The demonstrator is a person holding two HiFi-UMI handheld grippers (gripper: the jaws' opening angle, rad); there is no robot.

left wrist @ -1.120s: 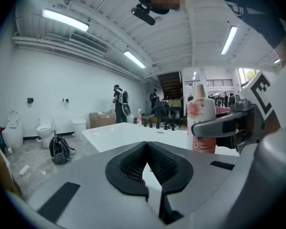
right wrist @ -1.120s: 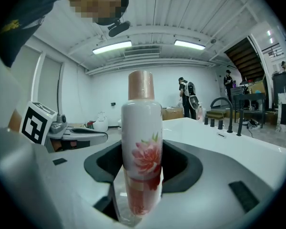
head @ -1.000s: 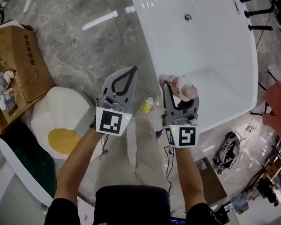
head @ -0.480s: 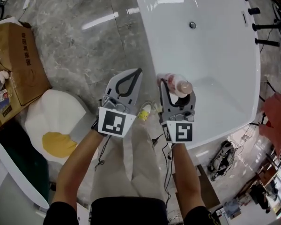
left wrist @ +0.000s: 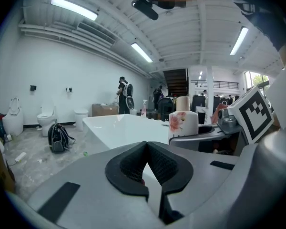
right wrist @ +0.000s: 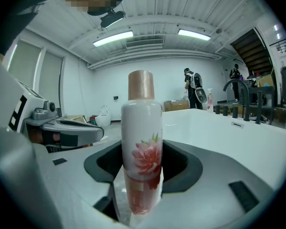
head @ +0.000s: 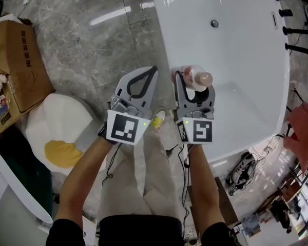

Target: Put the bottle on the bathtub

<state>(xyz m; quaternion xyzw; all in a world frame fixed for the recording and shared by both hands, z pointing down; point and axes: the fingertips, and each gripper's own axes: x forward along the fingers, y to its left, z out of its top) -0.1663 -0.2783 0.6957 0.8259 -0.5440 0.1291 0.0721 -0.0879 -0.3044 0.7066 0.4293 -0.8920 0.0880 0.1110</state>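
Bottle [right wrist: 142, 142]: white, with a pink flower print and a tan cap, clamped low on its body between the jaws of the right gripper [head: 195, 87]. The pads press on either side and the body stands clear above them. The long axis is upright, cap uppermost, and crosses the jaws at a right angle. In the head view only the cap and shoulder show, seen almost end on. The bottle hangs over the near left part of the bathtub [head: 165, 32], just inside the edge that borders the floor [head: 92, 50]. In the right gripper view the white rim runs away ahead and to the right of the bottle. Whether the base already touches the rim cannot be told, since the jaws and the bottle itself cover the spot beneath it. The deciding relation is therefore vertical. The landing surface lies directly under the bottle's base, so the placing move is judged to be a short straight descent with the axis kept upright, followed by a release. A tilt toward the sloping inner wall of the bathtub would risk the bottle sliding into the basin. The left gripper [left wrist: 144, 149] has its jaws together on nothing. It is held level with the right gripper and just beside it, but over the floor and outside the edge of the bathtub. The right hand is thus the nearer and the only one engaged, and the left has no evident part in the placement.
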